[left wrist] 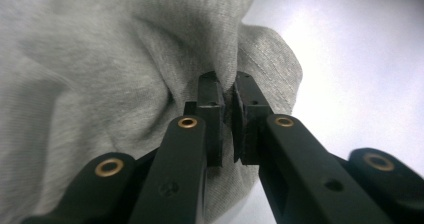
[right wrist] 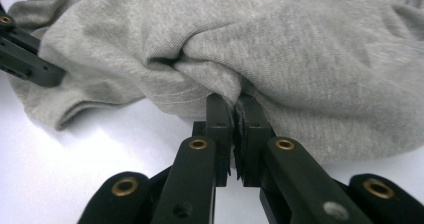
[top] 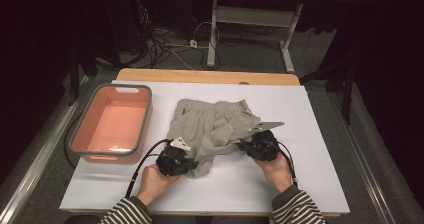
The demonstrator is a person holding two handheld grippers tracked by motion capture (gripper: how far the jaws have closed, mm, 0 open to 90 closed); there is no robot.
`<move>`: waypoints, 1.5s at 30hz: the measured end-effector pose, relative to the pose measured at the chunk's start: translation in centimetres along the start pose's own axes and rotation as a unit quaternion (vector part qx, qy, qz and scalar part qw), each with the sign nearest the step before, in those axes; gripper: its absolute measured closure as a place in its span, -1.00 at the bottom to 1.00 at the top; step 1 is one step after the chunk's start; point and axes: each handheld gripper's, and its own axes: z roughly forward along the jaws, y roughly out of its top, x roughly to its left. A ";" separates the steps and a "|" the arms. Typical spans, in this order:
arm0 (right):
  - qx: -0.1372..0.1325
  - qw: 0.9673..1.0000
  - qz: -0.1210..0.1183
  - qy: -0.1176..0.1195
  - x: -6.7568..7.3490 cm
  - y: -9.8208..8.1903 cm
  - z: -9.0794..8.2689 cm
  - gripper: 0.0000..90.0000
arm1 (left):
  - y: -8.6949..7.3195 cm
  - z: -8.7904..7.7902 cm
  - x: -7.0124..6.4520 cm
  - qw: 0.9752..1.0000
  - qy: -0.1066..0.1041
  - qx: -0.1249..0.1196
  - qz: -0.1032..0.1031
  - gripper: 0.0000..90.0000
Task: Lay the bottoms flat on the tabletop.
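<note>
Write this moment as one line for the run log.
left gripper: shut on grey shorts | right gripper: shut on grey shorts | pink bin: left of shorts

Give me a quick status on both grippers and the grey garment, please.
Left gripper shut on grey garment, near edge. Right gripper shut on its right edge. Garment crumpled on white table. Pink bin apart at left, nothing in the way.

Soft, matt grey knit cloth shorts [top: 212, 129] lie beside a smooth plastic tub [top: 111, 124].

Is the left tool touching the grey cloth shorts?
Touching: in the left gripper view, the left tool pinches a fold of the grey cloth shorts.
</note>
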 end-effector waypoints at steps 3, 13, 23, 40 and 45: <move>-0.006 1.000 0.003 -0.003 -0.3 -0.1 -0.7 0.92 | 0.4 -1.7 0.0 1.000 -0.003 -0.028 -0.003 0.83; -0.048 0.998 0.027 -0.031 -2.6 -0.6 -3.9 0.92 | 0.0 -5.7 1.9 0.994 0.005 -0.098 -0.048 0.83; -0.026 0.998 0.046 -0.032 -3.1 -1.5 -1.9 0.41 | -0.7 -1.8 2.9 0.997 0.023 -0.031 -0.067 0.70; 0.000 1.000 -0.022 0.015 1.7 -1.8 -1.1 0.55 | -1.0 -1.9 3.2 0.996 0.026 -0.038 -0.076 0.61; 0.006 1.000 -0.019 0.018 1.2 0.2 0.7 0.54 | -1.1 -2.0 3.3 0.996 0.025 -0.040 -0.072 0.57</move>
